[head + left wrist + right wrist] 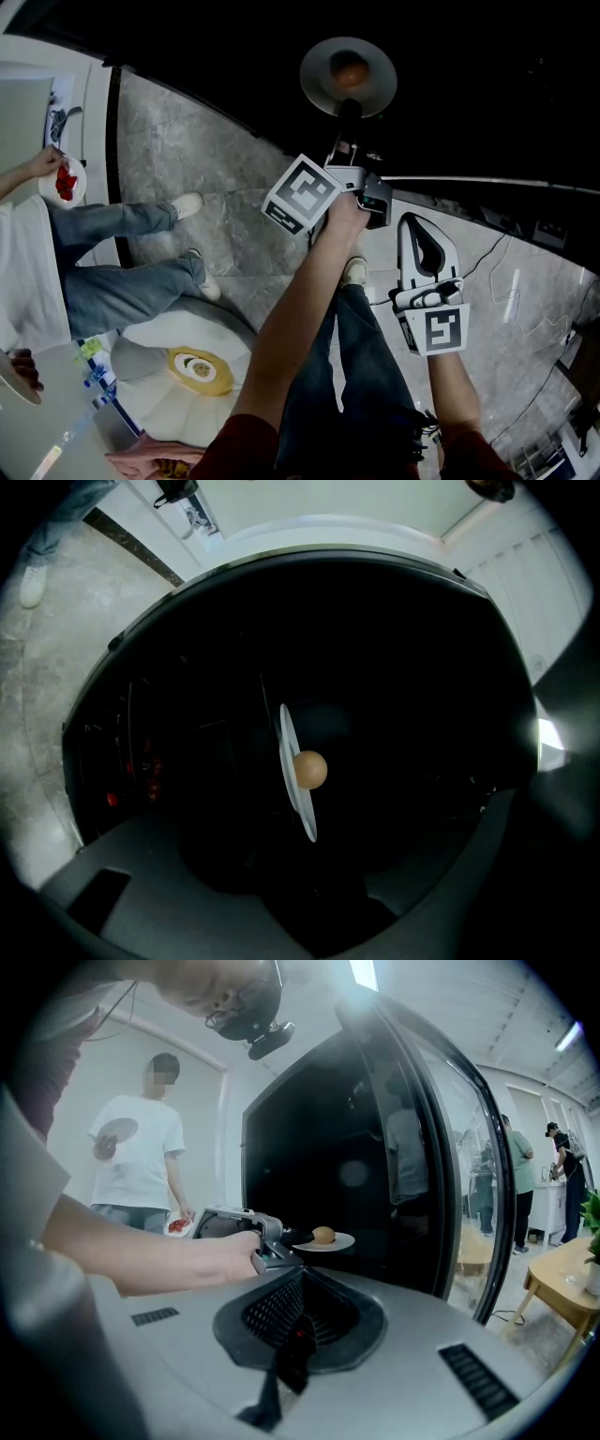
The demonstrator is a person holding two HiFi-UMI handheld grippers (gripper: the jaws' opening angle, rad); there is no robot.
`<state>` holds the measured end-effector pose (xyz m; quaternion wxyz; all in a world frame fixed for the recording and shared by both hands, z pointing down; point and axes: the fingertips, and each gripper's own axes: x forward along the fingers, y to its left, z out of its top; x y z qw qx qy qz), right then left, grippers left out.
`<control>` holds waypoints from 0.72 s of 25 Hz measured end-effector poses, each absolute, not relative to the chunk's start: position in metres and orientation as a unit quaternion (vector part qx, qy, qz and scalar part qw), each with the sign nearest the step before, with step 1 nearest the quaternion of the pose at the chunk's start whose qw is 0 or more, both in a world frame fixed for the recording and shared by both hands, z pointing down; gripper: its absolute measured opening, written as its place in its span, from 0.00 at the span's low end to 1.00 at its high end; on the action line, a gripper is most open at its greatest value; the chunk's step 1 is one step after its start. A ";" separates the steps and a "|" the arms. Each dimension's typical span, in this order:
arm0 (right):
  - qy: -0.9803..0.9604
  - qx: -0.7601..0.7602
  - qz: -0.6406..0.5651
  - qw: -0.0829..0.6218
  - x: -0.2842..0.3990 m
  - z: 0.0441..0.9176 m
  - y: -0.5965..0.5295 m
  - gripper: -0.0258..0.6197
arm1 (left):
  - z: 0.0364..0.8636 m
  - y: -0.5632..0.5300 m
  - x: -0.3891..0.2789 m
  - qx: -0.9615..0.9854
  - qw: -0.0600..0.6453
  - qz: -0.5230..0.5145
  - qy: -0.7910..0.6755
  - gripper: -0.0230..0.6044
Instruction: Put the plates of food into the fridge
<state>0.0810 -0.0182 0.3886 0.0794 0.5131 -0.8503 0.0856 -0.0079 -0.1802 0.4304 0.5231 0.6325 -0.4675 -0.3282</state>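
White plate [348, 75] at tips of left hand-held gripper [349, 112], forearm [298, 305] outstretched level

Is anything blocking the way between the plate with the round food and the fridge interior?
Nothing visible does. The plate is already at the dark open front of the fridge, and its door is swung aside.

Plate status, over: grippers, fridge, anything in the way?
Left gripper open at plate rim; plate inside dark fridge. Right gripper shut, empty. No obstruction seen.
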 end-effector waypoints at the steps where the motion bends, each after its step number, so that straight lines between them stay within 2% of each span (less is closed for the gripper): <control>1: -0.851 0.513 0.085 0.079 0.080 0.389 -0.018 0.06 | 0.430 -0.179 -0.009 0.636 0.518 -0.324 -0.471 0.34; 18: -0.852 0.509 0.086 0.086 0.077 0.392 -0.012 0.06 | 0.431 -0.162 -0.022 0.713 0.380 -0.194 -0.556 0.36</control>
